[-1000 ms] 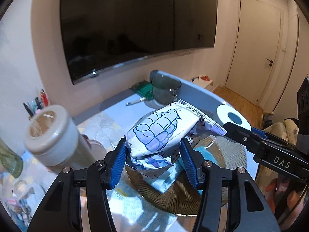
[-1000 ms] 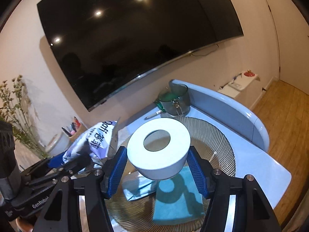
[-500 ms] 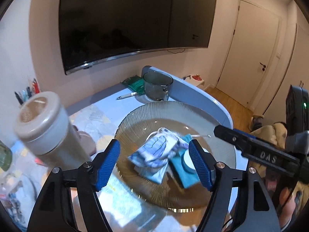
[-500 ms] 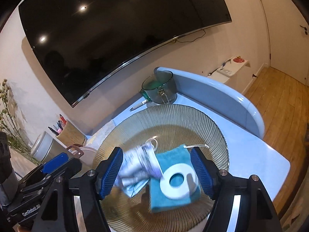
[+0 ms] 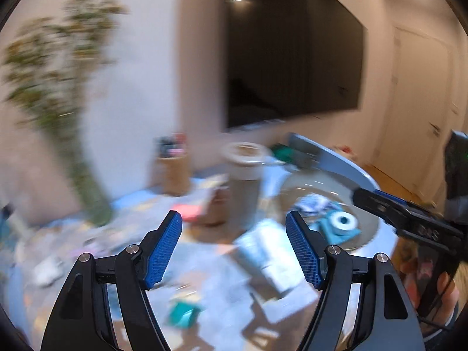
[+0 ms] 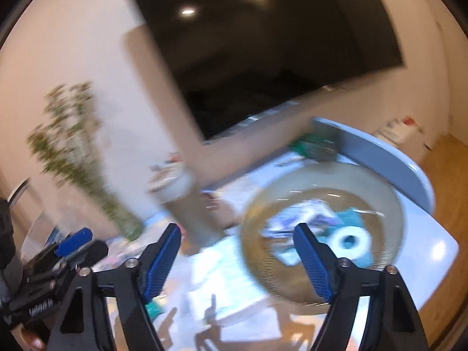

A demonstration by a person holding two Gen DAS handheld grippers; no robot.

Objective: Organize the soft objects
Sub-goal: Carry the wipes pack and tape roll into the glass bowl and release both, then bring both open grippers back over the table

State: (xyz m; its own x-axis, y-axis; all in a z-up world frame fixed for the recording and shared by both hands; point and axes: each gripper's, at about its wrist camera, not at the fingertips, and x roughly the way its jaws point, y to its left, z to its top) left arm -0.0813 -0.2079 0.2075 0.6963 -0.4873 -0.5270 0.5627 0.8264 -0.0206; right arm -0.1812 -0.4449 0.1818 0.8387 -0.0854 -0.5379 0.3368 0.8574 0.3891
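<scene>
Both tongs, left [image 5: 234, 245] and right [image 6: 237, 256], agape, empty; tape roll [image 6: 352, 241] seemingly on blurred plate [image 6: 257, 219]

A wide dish [image 6: 395, 201] sits toward the right of the frame on the table [image 6: 438, 248], and in it lie a roll of tape [image 6: 352, 241] on a folded cloth [image 6: 354, 219], with a crumpled packet [image 6: 304, 213] just to their left. Left of the dish stands a tall lidded jar [image 5: 244, 175], and further left, nearer the wall, a pen holder [image 5: 172, 169]. A plant [image 5: 58, 87] fills the upper left. The screen [image 5: 292, 67] hangs on the wall behind, upper right. Papers [image 5: 272, 257] lie at lower centre, before the dish.
</scene>
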